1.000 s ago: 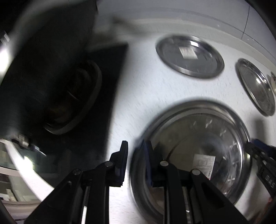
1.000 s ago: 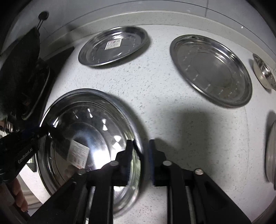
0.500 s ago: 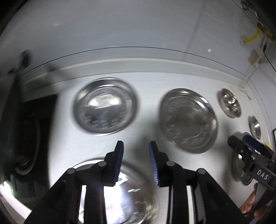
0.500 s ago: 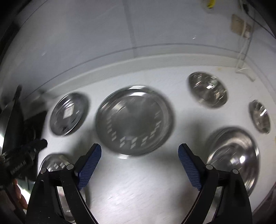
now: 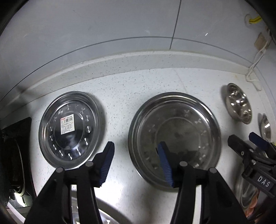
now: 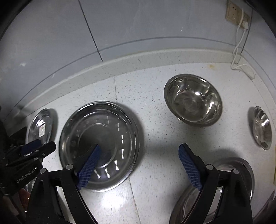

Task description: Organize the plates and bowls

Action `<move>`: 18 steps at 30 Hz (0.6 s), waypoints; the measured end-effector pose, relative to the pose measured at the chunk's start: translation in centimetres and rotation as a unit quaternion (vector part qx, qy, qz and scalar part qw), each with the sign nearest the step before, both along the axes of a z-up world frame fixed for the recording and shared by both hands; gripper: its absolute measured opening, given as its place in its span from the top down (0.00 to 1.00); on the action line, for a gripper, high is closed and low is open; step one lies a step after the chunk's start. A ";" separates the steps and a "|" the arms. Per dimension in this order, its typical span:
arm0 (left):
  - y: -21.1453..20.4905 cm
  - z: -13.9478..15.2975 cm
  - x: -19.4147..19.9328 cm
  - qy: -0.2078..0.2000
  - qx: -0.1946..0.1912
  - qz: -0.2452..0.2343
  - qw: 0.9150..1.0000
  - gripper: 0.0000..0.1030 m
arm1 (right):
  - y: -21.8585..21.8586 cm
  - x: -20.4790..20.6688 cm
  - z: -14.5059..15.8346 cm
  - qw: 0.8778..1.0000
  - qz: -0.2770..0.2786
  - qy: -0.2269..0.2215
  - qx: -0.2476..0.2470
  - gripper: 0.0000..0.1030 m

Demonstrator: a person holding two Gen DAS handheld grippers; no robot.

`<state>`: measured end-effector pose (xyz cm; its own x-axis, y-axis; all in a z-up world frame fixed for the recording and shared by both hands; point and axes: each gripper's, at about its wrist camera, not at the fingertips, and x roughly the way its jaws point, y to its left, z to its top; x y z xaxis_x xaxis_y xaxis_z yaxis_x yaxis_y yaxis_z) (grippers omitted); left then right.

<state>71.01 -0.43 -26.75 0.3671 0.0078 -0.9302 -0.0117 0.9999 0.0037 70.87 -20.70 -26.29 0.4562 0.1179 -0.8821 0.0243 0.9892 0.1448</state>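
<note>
Steel dishes lie on a speckled white counter (image 5: 120, 96). In the left wrist view a small plate (image 5: 69, 129) with a paper label lies at the left and a larger plate (image 5: 181, 131) at the right. My left gripper (image 5: 136, 163) hovers over the gap between them; its jaws are opening with nothing between. The right wrist view shows the larger plate (image 6: 103, 137), a deep bowl (image 6: 193, 100), a small bowl (image 6: 262, 127) and a wide bowl (image 6: 229, 177). My right gripper (image 6: 138, 163) stands wide open over bare counter, holding nothing.
A black stove (image 5: 15, 155) sits at the counter's left end. The rim of a big plate (image 5: 107, 212) shows under my left gripper. A grey tiled wall (image 6: 138, 25) backs the counter, with a socket (image 6: 236, 13) and white cord (image 6: 239, 51) at the right.
Both grippers have let go of the big plate's rim near the stove and swung right along the counter. Their jaws have opened, the right one wide.
</note>
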 end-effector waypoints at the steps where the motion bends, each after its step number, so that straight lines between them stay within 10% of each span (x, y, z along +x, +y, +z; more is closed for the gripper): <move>1: 0.0 -0.3 0.2 0.001 0.002 0.001 1.000 0.50 | -0.1 0.4 -0.5 1.000 0.000 0.005 0.000 0.14; 18: 1.2 -5.6 3.7 0.068 0.011 0.026 0.997 0.52 | 0.7 2.8 -4.7 0.998 0.001 0.061 -0.009 0.19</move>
<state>74.72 0.81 -32.32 0.2369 0.0454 -0.9705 -0.0617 0.9976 0.0316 73.70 -19.96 -31.01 0.3457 0.1015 -0.9328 0.0391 0.9917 0.1224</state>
